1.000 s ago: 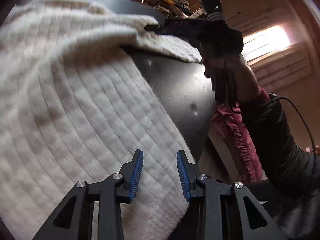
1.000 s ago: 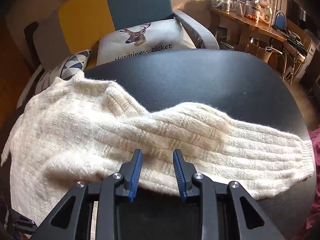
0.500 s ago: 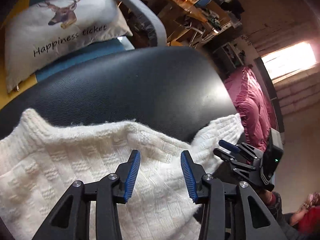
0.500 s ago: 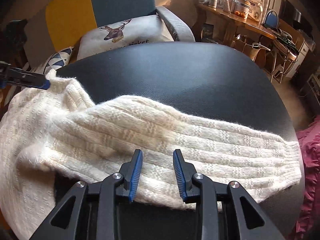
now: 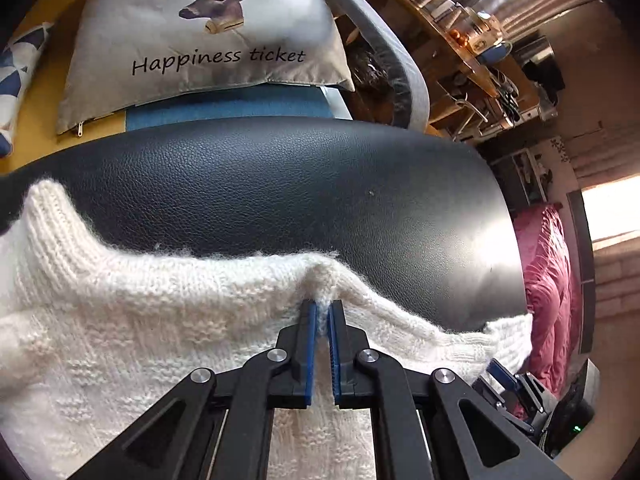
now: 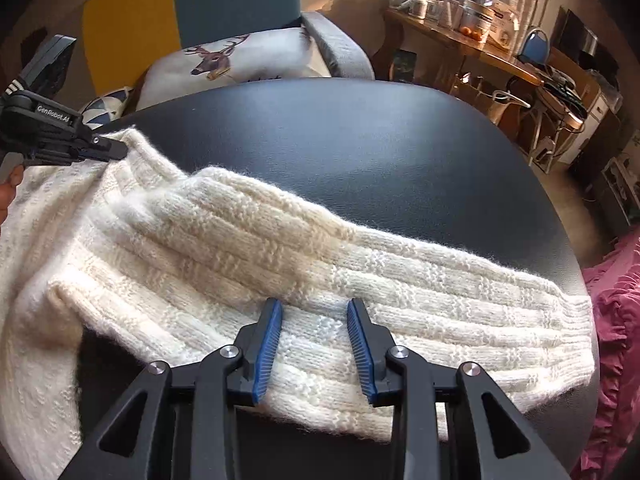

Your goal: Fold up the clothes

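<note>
sweater (image 6: 248,256): runs off the left and bottom edges in both views; its full outline cannot be told.
sleeve cuff (image 5: 508,340): in the left wrist view partly hidden behind the left gripper's (image 5: 321,322) frame and the right gripper (image 5: 520,390).
pinched fold: the knit between the left jaws is mostly covered by the blue pads.
surface (image 6: 360,152): near edge hidden under the sweater and the gripper frames.
pillow (image 6: 240,64): in the right wrist view its lower half and its lettering are hidden behind the surface.
hand (image 6: 9,192): only a sliver shows at the left edge.
shelf items (image 6: 448,12): too small and blurred to identify.
</note>
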